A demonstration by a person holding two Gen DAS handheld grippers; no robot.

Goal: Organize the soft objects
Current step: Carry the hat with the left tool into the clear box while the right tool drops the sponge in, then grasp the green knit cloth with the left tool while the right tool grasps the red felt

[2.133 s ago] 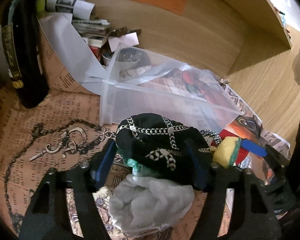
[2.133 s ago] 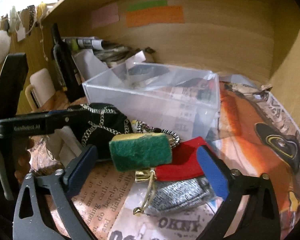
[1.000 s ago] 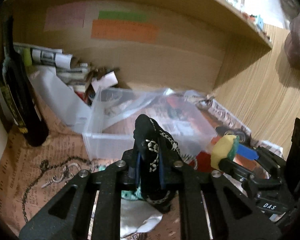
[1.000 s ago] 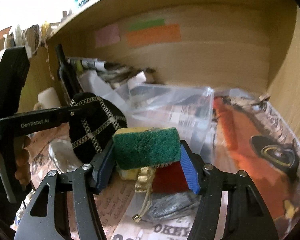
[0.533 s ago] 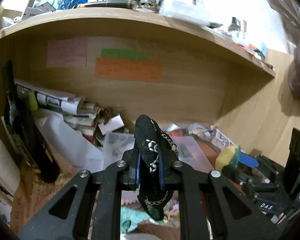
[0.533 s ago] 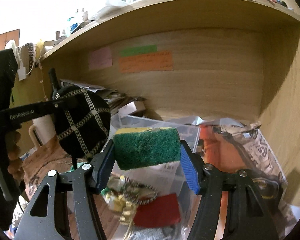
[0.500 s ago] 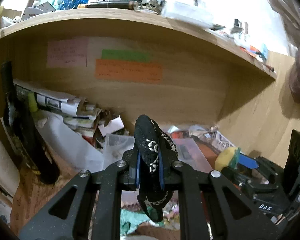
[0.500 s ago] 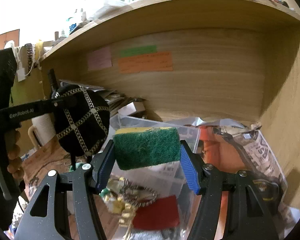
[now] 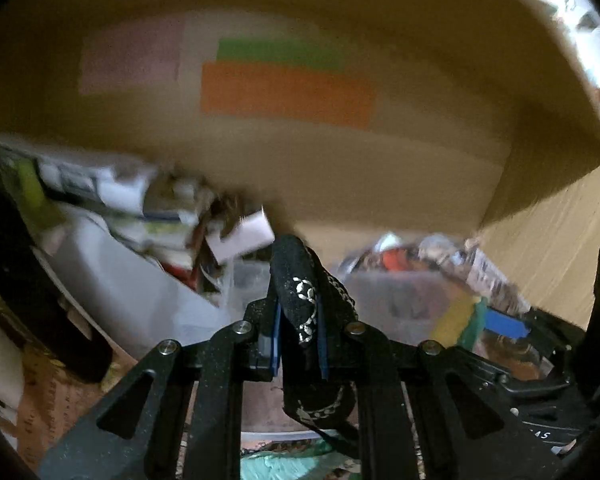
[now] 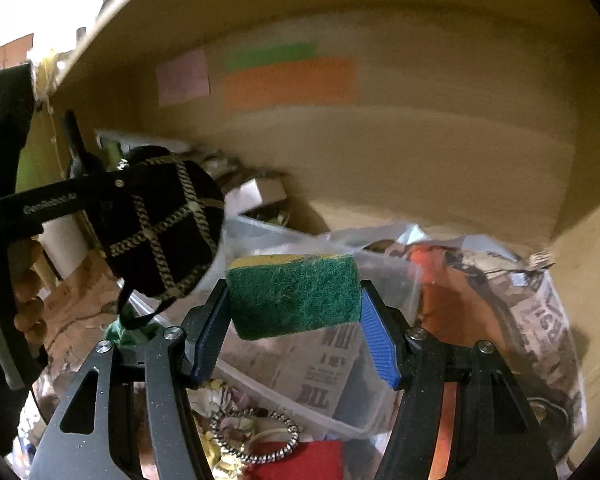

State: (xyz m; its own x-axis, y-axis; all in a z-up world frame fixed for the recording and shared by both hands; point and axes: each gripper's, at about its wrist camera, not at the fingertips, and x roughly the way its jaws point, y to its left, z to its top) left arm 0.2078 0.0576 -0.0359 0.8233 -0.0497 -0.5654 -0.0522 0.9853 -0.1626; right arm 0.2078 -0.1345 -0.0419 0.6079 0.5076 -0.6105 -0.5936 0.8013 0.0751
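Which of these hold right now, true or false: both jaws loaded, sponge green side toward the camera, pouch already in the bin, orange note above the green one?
1. Both grippers hold something. True: left gripper clamps the black pouch, right gripper clamps the sponge.
2. The sponge's green side faces the right camera. True.
3. The pouch lies in the clear bin. False: it is held in the air.
4. The orange note is above the green note. False: below it.

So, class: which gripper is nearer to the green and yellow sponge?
Right. The right gripper holds the sponge between its fingers, raised before the clear plastic box. The left gripper, off to its left, grips the black pouch instead.
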